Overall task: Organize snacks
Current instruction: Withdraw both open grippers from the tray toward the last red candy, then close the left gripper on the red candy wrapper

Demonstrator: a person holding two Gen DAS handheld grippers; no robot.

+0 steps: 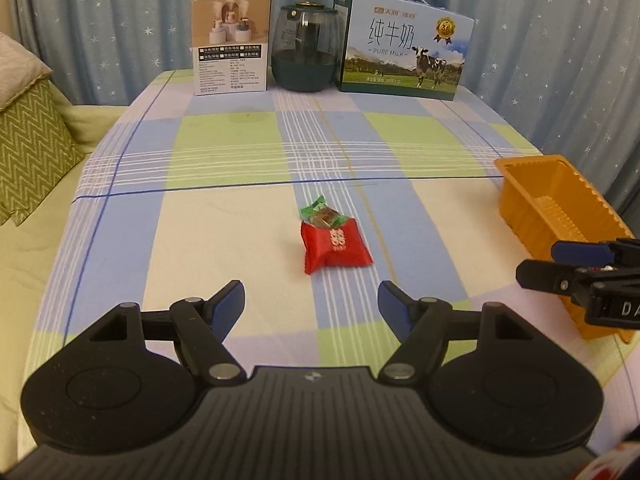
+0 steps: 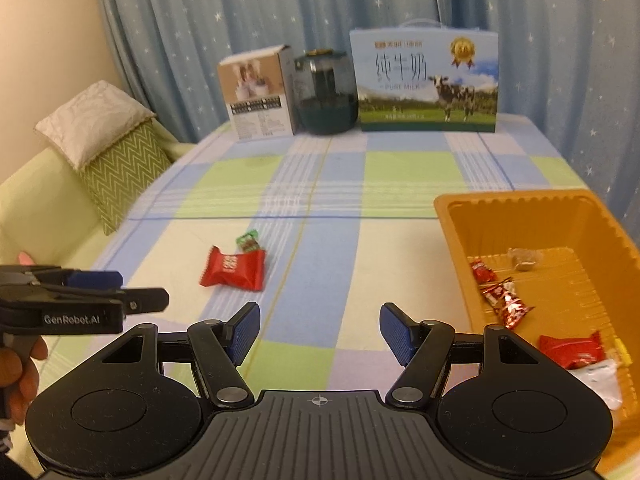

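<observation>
Standing apart with nothing between its blue pads, the left gripper (image 1: 311,302) hovered just short of the red snack packet (image 1: 335,245). The right gripper (image 2: 320,330) was likewise spread and empty, positioned between that packet and the orange tray (image 2: 516,216). A small green-wrapped candy (image 1: 322,214) touched the packet's far edge. Both lay on the checked tablecloth (image 1: 224,148), well apart from the tray, which held several wrapped snacks (image 2: 505,299). Beyond the packet, against the curtain, stood a milk carton (image 1: 404,56), a dark jar (image 1: 304,48) and a white box (image 1: 231,44).
</observation>
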